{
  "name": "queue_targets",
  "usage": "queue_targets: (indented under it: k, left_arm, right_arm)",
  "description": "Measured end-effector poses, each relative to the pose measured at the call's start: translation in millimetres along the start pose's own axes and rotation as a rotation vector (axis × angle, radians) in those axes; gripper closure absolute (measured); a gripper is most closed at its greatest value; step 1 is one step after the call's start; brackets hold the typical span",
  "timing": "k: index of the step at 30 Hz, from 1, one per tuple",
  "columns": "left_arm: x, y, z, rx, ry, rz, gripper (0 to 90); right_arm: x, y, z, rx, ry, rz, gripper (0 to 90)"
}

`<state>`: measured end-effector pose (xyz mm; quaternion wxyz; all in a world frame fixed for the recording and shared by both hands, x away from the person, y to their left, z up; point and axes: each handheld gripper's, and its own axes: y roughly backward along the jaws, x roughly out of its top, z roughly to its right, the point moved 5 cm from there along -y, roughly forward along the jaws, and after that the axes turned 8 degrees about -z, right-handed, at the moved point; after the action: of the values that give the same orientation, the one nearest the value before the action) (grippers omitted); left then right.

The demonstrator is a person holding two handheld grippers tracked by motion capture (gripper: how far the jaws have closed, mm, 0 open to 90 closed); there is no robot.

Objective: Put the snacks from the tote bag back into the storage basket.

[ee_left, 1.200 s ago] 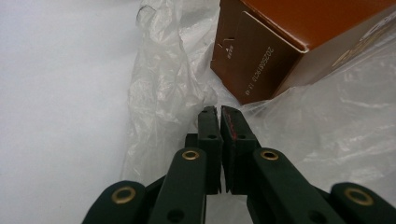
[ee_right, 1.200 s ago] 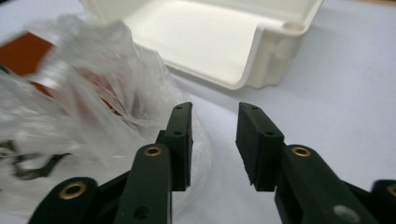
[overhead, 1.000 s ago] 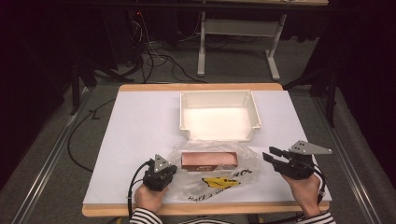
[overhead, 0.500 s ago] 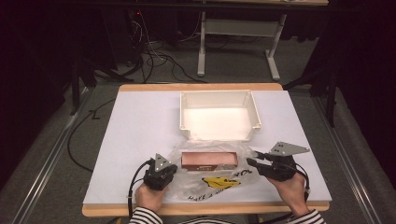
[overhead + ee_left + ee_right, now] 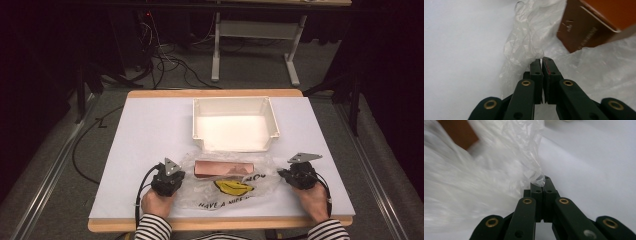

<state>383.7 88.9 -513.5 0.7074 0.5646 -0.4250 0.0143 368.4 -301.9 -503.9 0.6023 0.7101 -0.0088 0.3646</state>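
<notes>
At each bag (image 5: pixel 227 182) edge, a clamped hand-held gripper (image 5: pixel 541 59).

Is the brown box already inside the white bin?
No, the brown box lies in the plastic bag in front of the white bin.

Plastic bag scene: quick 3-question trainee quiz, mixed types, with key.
1. True or false: the brown box lies inside the white tray.
2. What does the left gripper clamp? A) tray rim B) an edge of the plastic bag C) a cable
3. Fill in: the right gripper is shut on the bag's ____ edge, as the high view shows it.

Key: 1 false, the box is in the bag, in front of the tray. 2 B. 3 right.
</notes>
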Motion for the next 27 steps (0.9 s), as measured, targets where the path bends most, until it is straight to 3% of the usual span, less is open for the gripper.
queue_targets:
  k: [3,5,9,15,20,23,27]
  left_arm:
    - [2.2,-1.1,-5.5,-0.017,0.029,-0.004,87.1]
    - [2.7,0.7,-3.9,-0.026,0.024,-0.005,84.5]
    - [5.1,17.3,4.5,-0.065,0.038,0.061,74.9]
    - [15.4,46.5,20.3,-0.090,0.020,0.130,60.1]
    - [19.3,50.1,37.5,-0.146,-0.014,0.101,48.6]
    - [16.7,41.0,45.7,-0.174,-0.023,0.064,43.3]
    - [8.0,24.9,48.2,-0.158,-0.028,0.004,40.5]
  right_arm:
    - [-2.9,-0.5,6.8,-0.005,-0.022,0.012,89.7]
    - [-1.9,0.0,6.3,-0.004,-0.032,0.015,76.0]
    - [5.2,18.9,-3.3,0.013,-0.042,0.092,66.4]
    - [23.1,53.5,-27.0,0.011,0.024,0.184,60.4]
    - [30.7,63.2,-49.9,0.051,0.072,0.214,56.8]
    - [30.0,53.3,-62.6,0.100,0.086,0.193,54.0]
    - [24.4,31.7,-71.1,0.134,0.090,0.141,49.9]
